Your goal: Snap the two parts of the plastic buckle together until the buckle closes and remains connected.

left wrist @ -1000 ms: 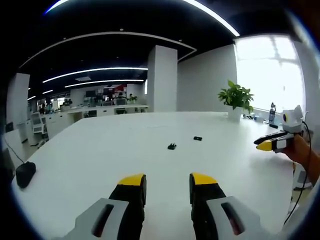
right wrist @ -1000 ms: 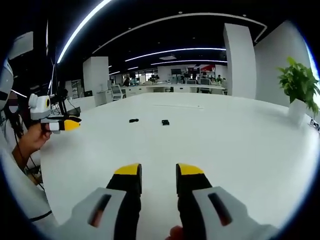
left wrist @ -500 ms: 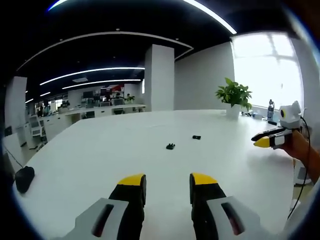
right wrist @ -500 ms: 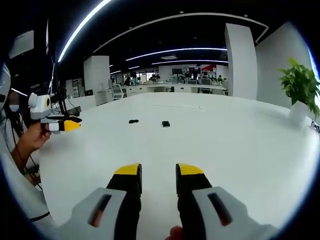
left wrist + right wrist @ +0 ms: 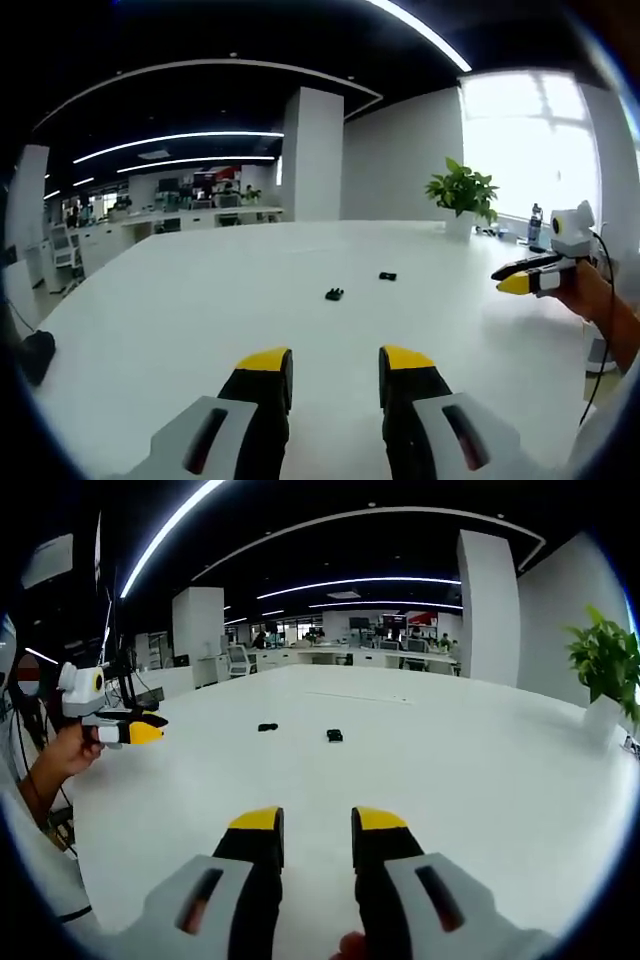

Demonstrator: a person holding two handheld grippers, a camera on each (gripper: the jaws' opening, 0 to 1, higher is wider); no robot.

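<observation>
Left gripper view: left gripper [image 5: 335, 368] jaws apart, nothing btwn. Two black buckle parts [image 5: 334, 294] [image 5: 386, 276] lie apart mid white table [image 5: 180, 310]; potted plant [image 5: 461, 193] far edge, right gripper [image 5: 520, 283] at right.

Right gripper view: right gripper [image 5: 315, 833] jaws apart, empty. Buckle parts [image 5: 267, 727] [image 5: 334, 736] well ahead, path unobstructed; left gripper [image 5: 135, 732] at left, plant [image 5: 610, 665] right.

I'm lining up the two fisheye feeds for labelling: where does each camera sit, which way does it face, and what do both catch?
Left gripper view: rides on the left gripper, facing across the white table toward two black buckle parts; its open jaws rise below, and the right gripper in a hand enters at right.
Right gripper view: rides on the right gripper, facing the same table and buckle parts; its open jaws show, with the left gripper at left.
Shared: table, both separate buckle parts, a potted plant.
</observation>
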